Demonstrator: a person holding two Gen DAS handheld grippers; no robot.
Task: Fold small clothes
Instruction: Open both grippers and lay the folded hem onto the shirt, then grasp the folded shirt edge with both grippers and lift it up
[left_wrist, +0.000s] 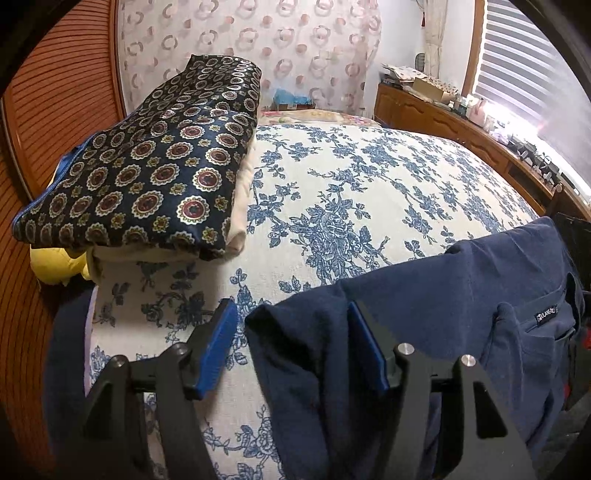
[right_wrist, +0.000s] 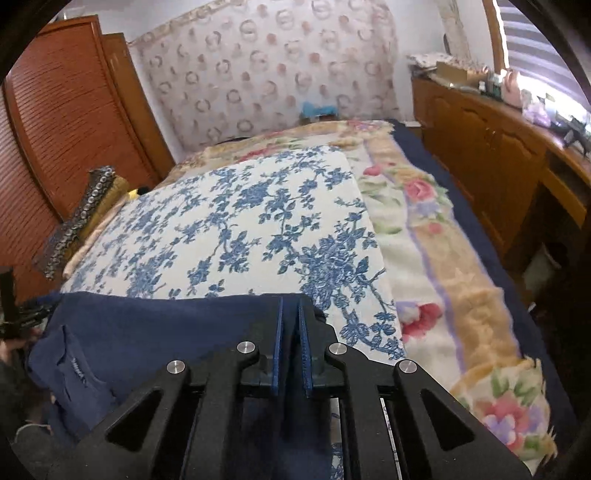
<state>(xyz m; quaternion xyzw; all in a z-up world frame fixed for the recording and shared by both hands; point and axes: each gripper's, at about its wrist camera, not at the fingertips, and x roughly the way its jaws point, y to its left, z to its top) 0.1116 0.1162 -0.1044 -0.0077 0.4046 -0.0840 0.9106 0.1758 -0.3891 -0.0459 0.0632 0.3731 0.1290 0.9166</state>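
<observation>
The right gripper (right_wrist: 291, 347) has its jaws nearly closed, blue pads pinched on a corner of the navy garment (right_wrist: 147, 325), which spreads away to the left along the near edge of the bed (right_wrist: 443, 258). The left gripper (left_wrist: 291, 343) has its jaws wide apart; a bunched fold of the same navy garment (left_wrist: 461, 295) rises between them and lies against the right jaw, while the left jaw stands clear of the cloth over the blue-flowered bedspread (left_wrist: 332, 184). Whether the fold touches that right pad firmly I cannot tell. The garment's neck label (left_wrist: 546, 316) faces up toward the bed's near right side in the left wrist view. Toward the bed's far left corner sits a folded pile topped by a dark medallion-print cloth (left_wrist: 147, 177), with cream fabric (left_wrist: 240, 206) and something yellow (left_wrist: 55, 264) beneath it.
</observation>
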